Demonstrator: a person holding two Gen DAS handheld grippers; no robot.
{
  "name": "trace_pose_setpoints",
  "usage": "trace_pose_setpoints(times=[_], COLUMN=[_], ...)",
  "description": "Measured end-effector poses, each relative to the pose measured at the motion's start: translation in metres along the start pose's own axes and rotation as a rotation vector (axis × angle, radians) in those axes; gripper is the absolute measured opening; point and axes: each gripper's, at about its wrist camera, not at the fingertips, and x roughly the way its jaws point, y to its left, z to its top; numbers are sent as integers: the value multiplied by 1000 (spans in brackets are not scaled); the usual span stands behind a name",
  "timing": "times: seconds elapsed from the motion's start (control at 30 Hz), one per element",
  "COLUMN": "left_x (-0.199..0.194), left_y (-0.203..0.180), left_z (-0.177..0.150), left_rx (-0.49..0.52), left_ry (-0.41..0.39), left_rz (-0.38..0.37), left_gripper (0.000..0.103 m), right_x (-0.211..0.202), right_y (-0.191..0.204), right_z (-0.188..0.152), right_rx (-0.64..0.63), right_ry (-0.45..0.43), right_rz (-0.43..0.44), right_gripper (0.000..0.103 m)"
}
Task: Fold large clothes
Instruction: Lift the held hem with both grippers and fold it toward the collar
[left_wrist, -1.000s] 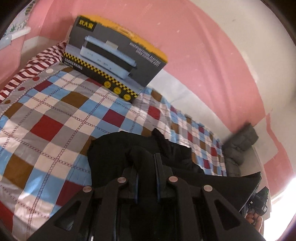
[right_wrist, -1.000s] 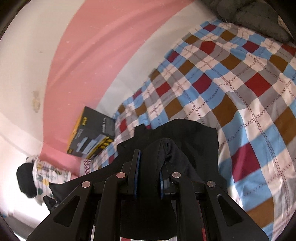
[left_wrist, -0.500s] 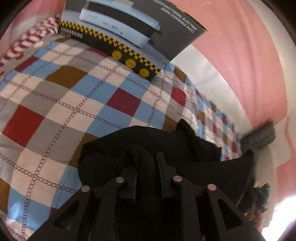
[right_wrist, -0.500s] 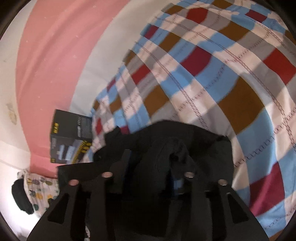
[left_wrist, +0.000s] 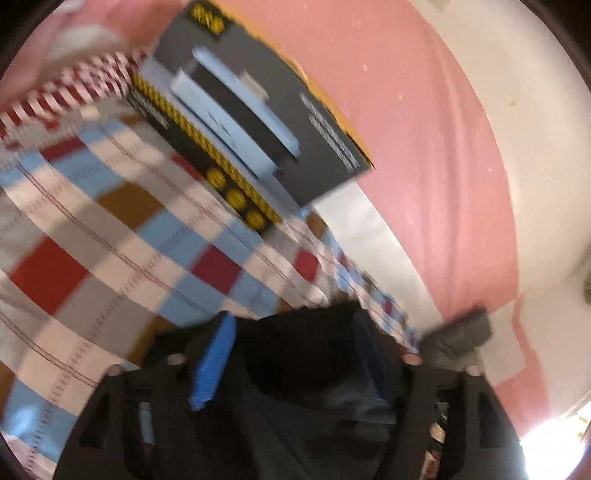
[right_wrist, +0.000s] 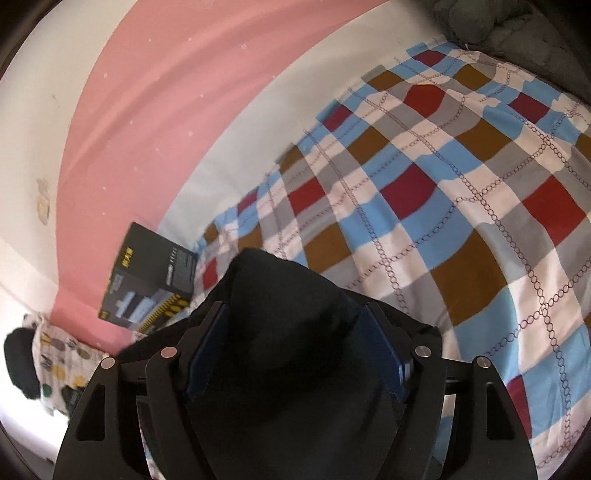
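Note:
A black garment (left_wrist: 295, 373) lies on the checked bedsheet (left_wrist: 110, 229). In the left wrist view my left gripper (left_wrist: 291, 365) is open, its blue-padded fingers (left_wrist: 212, 365) spread wide with the black cloth lying between them. In the right wrist view my right gripper (right_wrist: 295, 350) is also open, its fingers (right_wrist: 207, 347) apart over the black garment (right_wrist: 291, 332), which bulges up between them on the bedsheet (right_wrist: 461, 192). The left view is blurred by motion.
A dark appliance box (left_wrist: 255, 125) stands on the bed against the pink wall, also in the right wrist view (right_wrist: 151, 280). A grey quilt (right_wrist: 517, 37) lies at the far bed end. A red-striped cloth (left_wrist: 74, 85) lies beside the box.
Both grippers were shut on bunches of the black garment; both have opened wide and let go. The cloth now rests on the bed between the fingers.

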Motion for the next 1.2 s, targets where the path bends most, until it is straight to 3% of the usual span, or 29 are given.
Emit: trace_pose_setpoints(times=[0.1,0.2,0.33,0.43,0.57,0.7,0.77,0.8,0.83,0.9,1.0,1.2], left_x=[17,49,75,88,107,113,118,120,122,128,142,150], left_y=[-1,3,11,14,14,7,7,7,6,4,5,3], left_z=[-1,-13,-28,-27,-22,-26,-28,-29,-30,-30,-34,-36], left_rx=[79,136,152,161,156,195,202,215,236,279,320,363], left_ry=[68,179,231,209,207,209,216,209,201,178,156,152], left_rz=[103,144,176,221,272,257,258,266,283,333,383,445], left_gripper=[75,75,75,75,75,75,72,55,42,35,35,36], right_x=[11,19,-4,-23,2,56,75,83,87,93,107,108], right_y=[-4,-5,-21,-28,-5,24,21,18,15,16,7,7], right_z=[-2,-1,7,8,-2,-8,-3,2,3,6,7,3], right_rx=[-13,-22,50,38,-144,-291,-264,-233,-218,-239,-238,-247], right_ry=[21,27,-87,-175,-31,134,156,157,156,133,141,145], right_rz=[-13,-5,52,-2,-88,-179,-216,-240,-249,-281,-319,-389], right_gripper=[73,73,73,74,74,73,48,23,20,19,19,32])
